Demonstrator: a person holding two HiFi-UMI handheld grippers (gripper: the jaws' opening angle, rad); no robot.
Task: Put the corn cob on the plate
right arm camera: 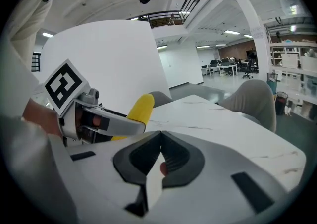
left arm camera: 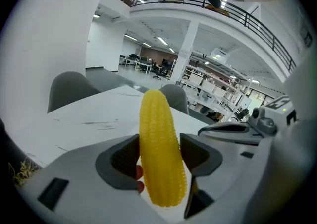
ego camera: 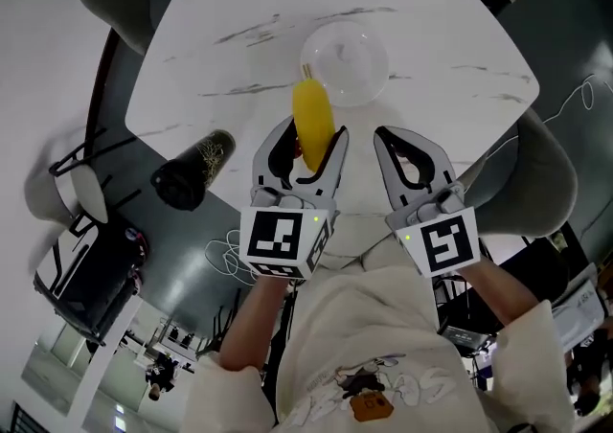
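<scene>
One corn cob (ego camera: 312, 120) is gripped between the jaws of the left gripper (ego camera: 314, 136), centre of the frame, its tip at the lower-left rim of the clear plate (ego camera: 362, 59) (marble table (ego camera: 450, 29) beneath); the right gripper (ego camera: 383, 135) is closed, empty.

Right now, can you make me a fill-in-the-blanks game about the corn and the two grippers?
1. The left gripper is shut on the corn cob, whose colour is ___.
2. The right gripper has its jaws together and holds ___.
3. The dark cylinder lies nearer the ___ gripper.
4. The clear plate on the white table has ___ corn cob on it yet.

Missing words: yellow; nothing; left; no.
</scene>
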